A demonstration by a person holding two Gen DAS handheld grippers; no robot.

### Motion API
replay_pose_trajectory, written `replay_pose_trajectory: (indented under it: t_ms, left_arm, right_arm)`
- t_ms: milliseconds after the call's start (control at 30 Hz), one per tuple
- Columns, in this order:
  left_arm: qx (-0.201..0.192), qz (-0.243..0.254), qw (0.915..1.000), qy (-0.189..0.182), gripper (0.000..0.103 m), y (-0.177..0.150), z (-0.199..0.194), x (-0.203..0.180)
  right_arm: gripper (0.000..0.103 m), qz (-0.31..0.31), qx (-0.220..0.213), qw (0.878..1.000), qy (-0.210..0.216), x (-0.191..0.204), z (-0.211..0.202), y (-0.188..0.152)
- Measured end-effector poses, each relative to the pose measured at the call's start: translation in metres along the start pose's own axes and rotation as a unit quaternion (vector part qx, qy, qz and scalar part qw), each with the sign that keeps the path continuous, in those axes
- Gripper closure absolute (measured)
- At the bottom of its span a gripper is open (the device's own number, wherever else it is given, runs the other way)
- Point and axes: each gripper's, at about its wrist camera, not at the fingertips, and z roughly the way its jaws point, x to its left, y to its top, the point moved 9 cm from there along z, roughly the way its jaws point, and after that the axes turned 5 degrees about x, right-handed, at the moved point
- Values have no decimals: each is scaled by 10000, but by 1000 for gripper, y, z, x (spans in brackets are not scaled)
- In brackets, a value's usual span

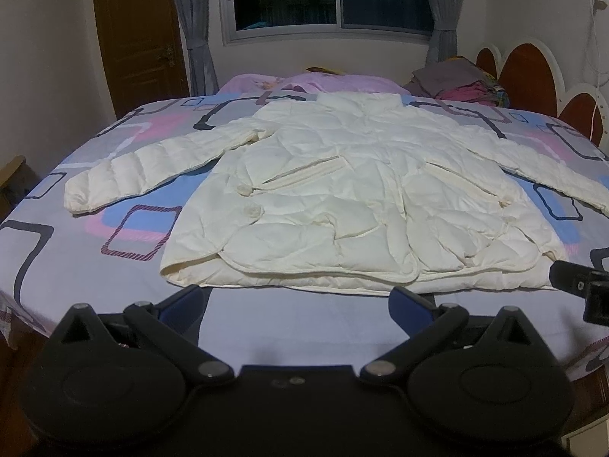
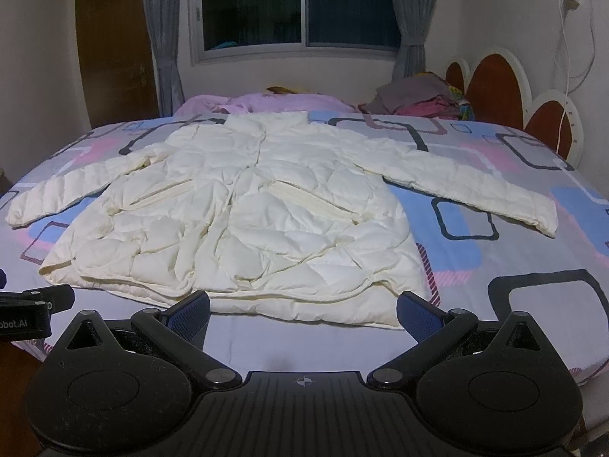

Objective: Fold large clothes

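Observation:
A cream quilted puffer jacket (image 1: 342, 190) lies flat, front up, on the bed, collar toward the window and both sleeves spread out to the sides; it also shows in the right wrist view (image 2: 243, 221). My left gripper (image 1: 300, 301) is open and empty, just short of the jacket's hem near its left half. My right gripper (image 2: 304, 312) is open and empty, just short of the hem near its right half. The right gripper's body shows at the right edge of the left wrist view (image 1: 582, 289).
The bed (image 1: 95, 266) has a grey, pink and blue patterned sheet. A pink blanket (image 1: 304, 83) and a pile of folded clothes (image 1: 456, 80) lie at the far side. A brown headboard (image 2: 502, 87) stands at the right, a wooden door (image 1: 137, 38) and window behind.

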Motion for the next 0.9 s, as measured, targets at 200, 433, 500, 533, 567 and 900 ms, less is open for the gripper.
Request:
replay_pose_trajectory:
  t_ms: [200,433,500,533,567,900]
  left_arm:
    - [3,5,10000,-3,0,0,0,-1]
    - [5,2,10000,2,0,0,-1,-1]
    - [3,5,10000,0,0,0,-1,-1]
    - [2,7,10000,-3,0,0,-1,-1]
    - [-1,5,10000,2,0,0,-1,-1]
    - [-7,1,10000,0,0,-1,-2,-3]
  right_arm:
    - [0,-2,3,10000,1,0,0,0]
    - [0,3,-1,10000,-3,-1,0,0]
    - [0,3,-2,10000,-2,-1,0,0]
    - [0,3,0,10000,-3,-1,0,0]
    - [0,4,-1,10000,-4,-1,0,0]
    - [0,1,-16,10000,-4,-2,0,0]
